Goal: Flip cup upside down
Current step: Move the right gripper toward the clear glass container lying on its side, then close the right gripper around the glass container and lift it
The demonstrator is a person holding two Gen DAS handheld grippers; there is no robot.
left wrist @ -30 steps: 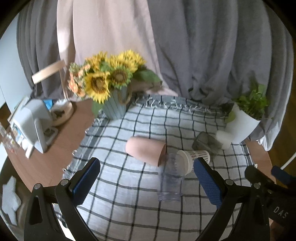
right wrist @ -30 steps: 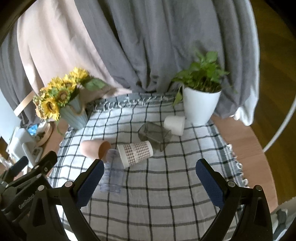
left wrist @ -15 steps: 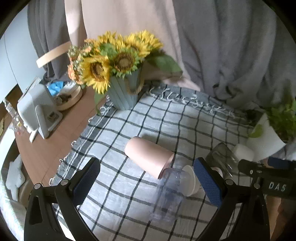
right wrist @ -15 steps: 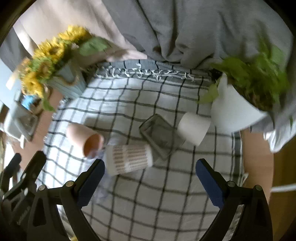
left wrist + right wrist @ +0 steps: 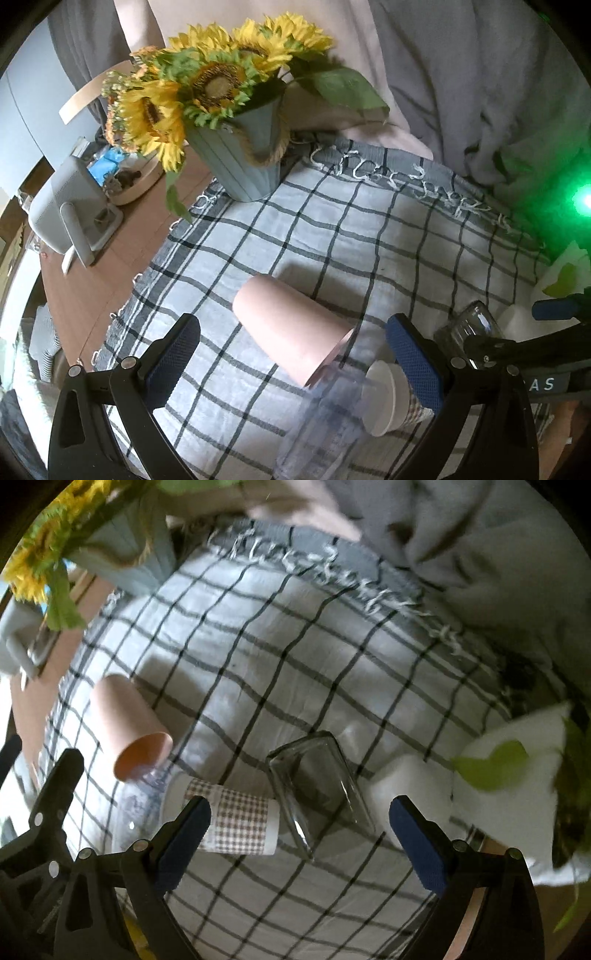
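Pink cup (image 5: 291,328) lies sideways between the wide-spread, empty left claw (image 5: 295,354); right claw (image 5: 303,834) likewise gapes empty.

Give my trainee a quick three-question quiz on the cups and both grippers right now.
1. True or false: the pink cup stands upright on the checked cloth.
2. Which gripper holds a cup? A left gripper; B right gripper; C neither.
3. Fill in: the right gripper's open jaws frame the ____ glass.

Key: 1 false, it lies on its side; 2 C; 3 clear square.
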